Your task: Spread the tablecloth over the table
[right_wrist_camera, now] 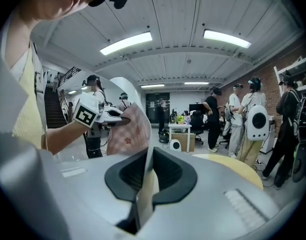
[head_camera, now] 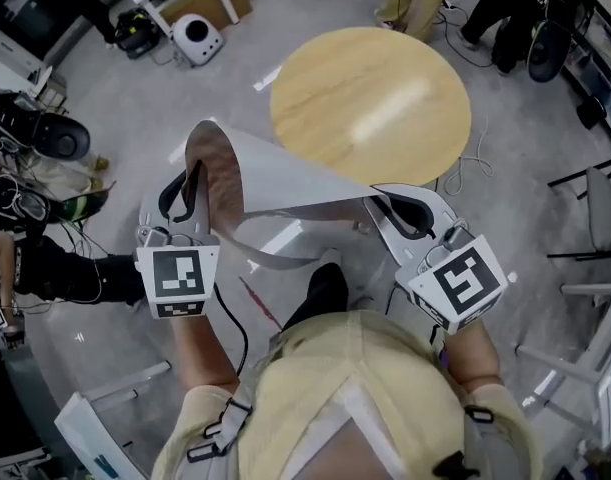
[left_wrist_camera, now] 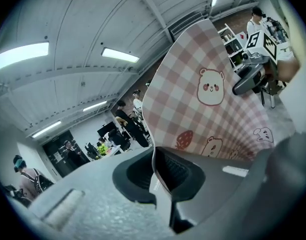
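A round wooden table (head_camera: 370,103) (right_wrist_camera: 238,168) stands just ahead of me. The tablecloth (head_camera: 285,183), white on its back and pink-checked with bears and strawberries on its face (left_wrist_camera: 203,99), hangs curved in the air between both grippers, short of the table. My left gripper (head_camera: 192,180) (left_wrist_camera: 155,170) is shut on one edge of the cloth. My right gripper (head_camera: 382,202) (right_wrist_camera: 145,176) is shut on the opposite edge, and the thin sheet (right_wrist_camera: 127,131) runs up between its pads. Each gripper view shows the other gripper across the cloth.
A white round device (head_camera: 195,38) and a cardboard box sit on the floor beyond the table at left. Cables trail at the table's right (head_camera: 470,168). White chair frames (head_camera: 595,368) stand to my right. Several people stand around a desk (right_wrist_camera: 180,131) farther back.
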Demonstrator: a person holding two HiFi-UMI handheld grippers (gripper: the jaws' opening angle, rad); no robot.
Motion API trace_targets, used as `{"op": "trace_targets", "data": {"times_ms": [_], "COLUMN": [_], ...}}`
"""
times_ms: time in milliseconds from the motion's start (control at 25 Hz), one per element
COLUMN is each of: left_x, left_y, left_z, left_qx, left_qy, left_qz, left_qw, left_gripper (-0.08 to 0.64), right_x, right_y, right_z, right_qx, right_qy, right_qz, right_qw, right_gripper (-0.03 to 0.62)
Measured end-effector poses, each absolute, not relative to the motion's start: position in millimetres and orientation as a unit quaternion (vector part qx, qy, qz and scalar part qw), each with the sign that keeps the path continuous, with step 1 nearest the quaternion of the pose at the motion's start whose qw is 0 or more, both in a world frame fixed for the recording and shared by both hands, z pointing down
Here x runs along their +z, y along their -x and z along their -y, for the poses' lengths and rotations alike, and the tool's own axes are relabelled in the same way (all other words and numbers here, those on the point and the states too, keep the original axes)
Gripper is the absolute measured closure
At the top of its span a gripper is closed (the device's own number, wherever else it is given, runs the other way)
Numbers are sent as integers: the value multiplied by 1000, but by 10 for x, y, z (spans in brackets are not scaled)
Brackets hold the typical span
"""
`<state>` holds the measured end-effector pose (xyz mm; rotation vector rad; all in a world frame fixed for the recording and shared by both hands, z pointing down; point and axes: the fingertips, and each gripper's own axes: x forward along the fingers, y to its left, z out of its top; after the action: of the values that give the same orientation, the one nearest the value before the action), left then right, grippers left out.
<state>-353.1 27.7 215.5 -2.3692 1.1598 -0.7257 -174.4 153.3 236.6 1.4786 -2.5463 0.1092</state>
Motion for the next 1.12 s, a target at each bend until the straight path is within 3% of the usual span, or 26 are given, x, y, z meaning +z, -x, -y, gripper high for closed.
{"op": "trace_targets", "data": {"times_ms": [360,1120], "left_x": [2025,1699], "left_y": [3029,1418], "left_z": [724,1645], "left_qx": [-222,-161], "left_qy": [877,903], "left_qz": [-358,-256], "left_qw": [234,305], "left_gripper": [551,552], "right_x": [2142,2008], "right_y": [1452,294], "right_z": [-797,-288], "right_qx": [13,-7], "right_qy": [-559,-674], "right_qz": [820,736], "right_qw": [124,66], "right_gripper": [584,583]}}
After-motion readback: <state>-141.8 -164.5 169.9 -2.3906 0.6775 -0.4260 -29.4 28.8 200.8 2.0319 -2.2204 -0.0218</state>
